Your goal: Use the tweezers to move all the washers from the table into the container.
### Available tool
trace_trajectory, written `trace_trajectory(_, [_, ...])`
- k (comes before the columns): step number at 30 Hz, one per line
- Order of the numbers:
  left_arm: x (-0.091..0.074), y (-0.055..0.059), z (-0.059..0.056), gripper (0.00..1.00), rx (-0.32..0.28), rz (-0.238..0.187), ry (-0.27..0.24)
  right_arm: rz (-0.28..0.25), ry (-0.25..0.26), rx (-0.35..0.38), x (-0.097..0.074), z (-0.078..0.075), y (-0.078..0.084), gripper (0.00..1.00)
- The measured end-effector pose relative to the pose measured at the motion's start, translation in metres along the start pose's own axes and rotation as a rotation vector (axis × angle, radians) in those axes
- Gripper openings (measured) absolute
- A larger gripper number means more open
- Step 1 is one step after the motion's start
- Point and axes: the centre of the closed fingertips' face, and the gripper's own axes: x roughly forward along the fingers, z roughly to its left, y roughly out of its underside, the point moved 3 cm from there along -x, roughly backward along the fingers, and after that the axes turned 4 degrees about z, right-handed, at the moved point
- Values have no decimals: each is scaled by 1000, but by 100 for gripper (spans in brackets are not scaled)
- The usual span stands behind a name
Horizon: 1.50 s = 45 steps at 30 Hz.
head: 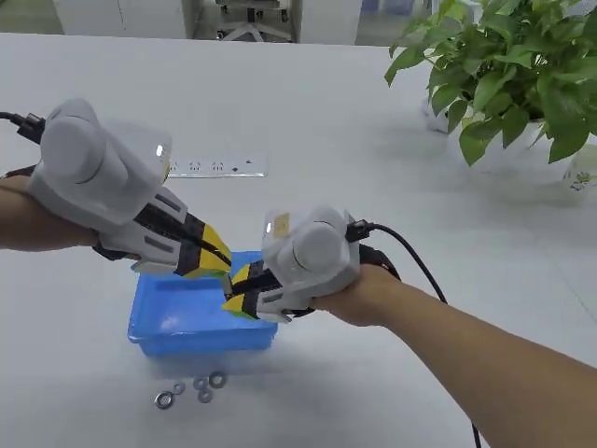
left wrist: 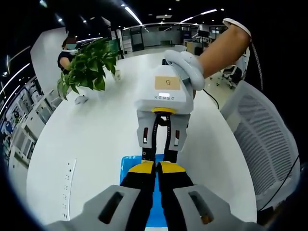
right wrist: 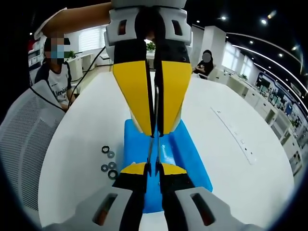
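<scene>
Head view's bright and flat, lit from overhead, no harsh spots. The white table (head: pixel 373 187) nearly blows out toward 12 o'clock. Soft shadows sit under the plant (head: pixel 504 65) at 2 o'clock and round the container (head: pixel 201 338), and its floor has a pale sheen. The washers (head: pixel 191 387) at 7 o'clock are tiny but sharp. Both gripper views are heavy fisheye, with the table edge bowing hard. In the left one the ceiling lights (left wrist: pixel 132 14) at 12 o'clock are clipped streaks. In the right one the tweezers (right wrist: pixel 154 147) are a thin sliver dead centre, hard to make out.
</scene>
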Motion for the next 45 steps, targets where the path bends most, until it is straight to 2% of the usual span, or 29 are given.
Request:
trace_trajectory(8, [-12, -3, -10, 6, 5, 14, -14, -16, 4, -16, -4, 10, -13, 12])
trace_trajectory(17, [-23, 1, -26, 6, -3, 35, -21, -17, -7, -36, -2, 25, -22, 12])
trace_trajectory(23, [-27, 4, -37, 6, -14, 34, -23, -18, -18, -50, 0, 36, -26, 12])
trace_trajectory(33, [-25, 10, -54, 6, -16, 48, -12, -11, -38, -60, 5, 55, -25, 12])
trace_trajectory(45, [-15, 20, -74, 6, -33, 59, 1, 2, -63, -61, 14, 75, -15, 12])
